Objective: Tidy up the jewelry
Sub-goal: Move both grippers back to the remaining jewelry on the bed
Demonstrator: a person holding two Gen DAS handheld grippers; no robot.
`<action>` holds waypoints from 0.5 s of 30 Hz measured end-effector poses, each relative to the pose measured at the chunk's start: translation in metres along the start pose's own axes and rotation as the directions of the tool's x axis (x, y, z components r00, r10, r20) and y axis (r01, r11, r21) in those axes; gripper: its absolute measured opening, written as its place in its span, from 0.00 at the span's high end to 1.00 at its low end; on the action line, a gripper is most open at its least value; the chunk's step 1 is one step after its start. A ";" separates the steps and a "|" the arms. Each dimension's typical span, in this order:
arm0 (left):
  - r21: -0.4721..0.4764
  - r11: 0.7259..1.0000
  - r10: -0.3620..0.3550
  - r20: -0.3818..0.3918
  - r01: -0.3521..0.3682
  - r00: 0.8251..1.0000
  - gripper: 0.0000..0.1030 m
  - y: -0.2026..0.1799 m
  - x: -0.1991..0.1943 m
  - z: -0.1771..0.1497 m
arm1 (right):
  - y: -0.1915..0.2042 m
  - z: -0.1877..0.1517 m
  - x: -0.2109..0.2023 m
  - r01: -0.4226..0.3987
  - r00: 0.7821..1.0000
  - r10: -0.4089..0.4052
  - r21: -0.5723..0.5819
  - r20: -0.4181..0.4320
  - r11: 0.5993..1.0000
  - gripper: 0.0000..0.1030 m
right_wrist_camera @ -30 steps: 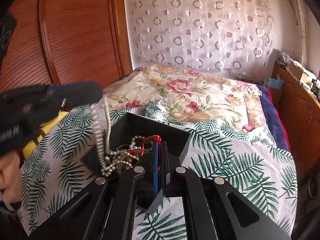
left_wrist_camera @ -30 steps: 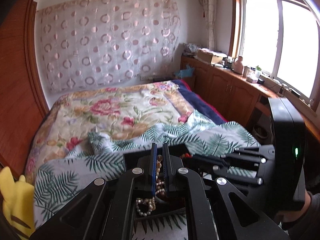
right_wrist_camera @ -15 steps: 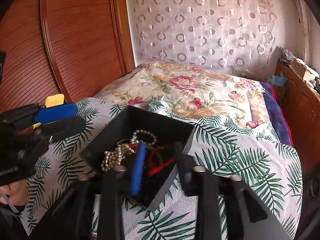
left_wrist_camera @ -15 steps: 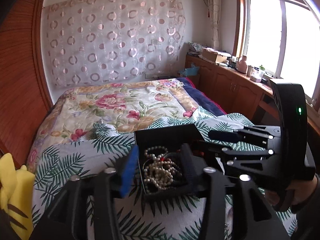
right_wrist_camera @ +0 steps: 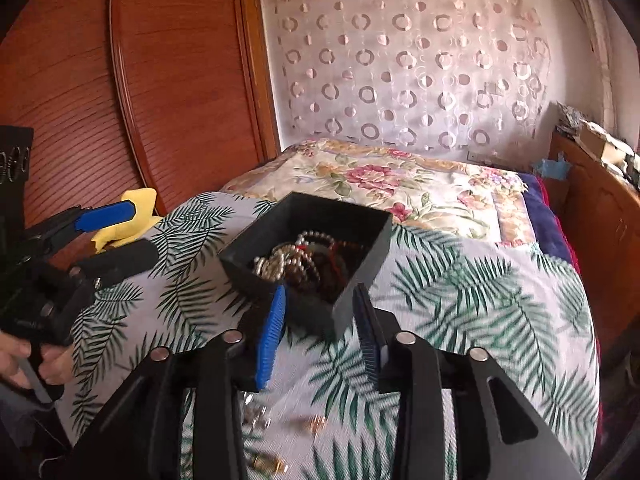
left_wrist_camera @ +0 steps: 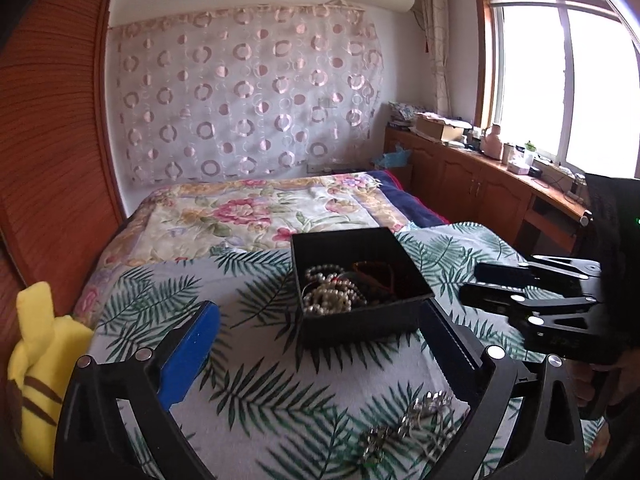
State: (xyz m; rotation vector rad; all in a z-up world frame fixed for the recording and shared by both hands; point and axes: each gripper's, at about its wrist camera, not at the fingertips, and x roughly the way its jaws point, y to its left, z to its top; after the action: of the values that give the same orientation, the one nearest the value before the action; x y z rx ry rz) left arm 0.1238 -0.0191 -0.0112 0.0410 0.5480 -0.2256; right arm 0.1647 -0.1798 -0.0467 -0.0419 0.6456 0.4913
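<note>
A black open box sits on the palm-leaf cloth on the bed, also in the right wrist view. It holds a pearl necklace and red cord jewelry. My left gripper is open wide and empty, pulled back in front of the box. My right gripper is open and empty, its jaws just short of the box's near corner. Silver jewelry lies loose on the cloth between my left fingers. Small gold and silver pieces lie below my right gripper.
A yellow plush toy lies at the bed's left edge by the wooden wardrobe. A floral quilt covers the far bed. Wooden cabinets run under the window on the right.
Both grippers opened, letting the necklaces fall into the box, and drew back from it. The loose pieces on the cloth have come into view.
</note>
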 end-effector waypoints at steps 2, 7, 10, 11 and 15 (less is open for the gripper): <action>0.015 1.000 0.009 -0.010 -0.009 1.000 0.07 -0.001 -0.003 -0.006 | 0.000 -0.008 -0.007 -0.007 1.000 0.007 0.008 0.004 1.000 0.56; 0.014 1.000 0.020 -0.030 -0.020 0.999 0.07 0.001 -0.010 -0.025 | 0.003 -0.032 -0.018 -0.019 0.999 0.019 0.007 -0.031 1.000 0.56; -0.002 1.000 0.008 -0.059 -0.008 0.998 0.07 0.005 -0.011 -0.038 | 0.005 -0.045 -0.021 -0.016 0.998 0.016 -0.013 -0.054 1.000 0.56; -0.005 1.000 0.005 -0.066 -0.006 0.998 0.07 0.006 -0.010 -0.042 | 0.005 -0.049 -0.021 -0.011 0.998 0.010 -0.021 -0.061 1.000 0.56; -0.012 1.000 -0.027 -0.100 0.026 0.995 0.07 0.011 -0.009 -0.057 | 0.005 -0.061 -0.011 0.001 0.993 -0.006 -0.037 -0.115 0.999 0.59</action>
State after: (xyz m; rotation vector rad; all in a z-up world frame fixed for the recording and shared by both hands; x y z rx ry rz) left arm 0.0890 -0.0012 -0.0552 0.0351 0.6502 -0.2476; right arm 0.1207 -0.1911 -0.0885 -0.1064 0.7490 0.4998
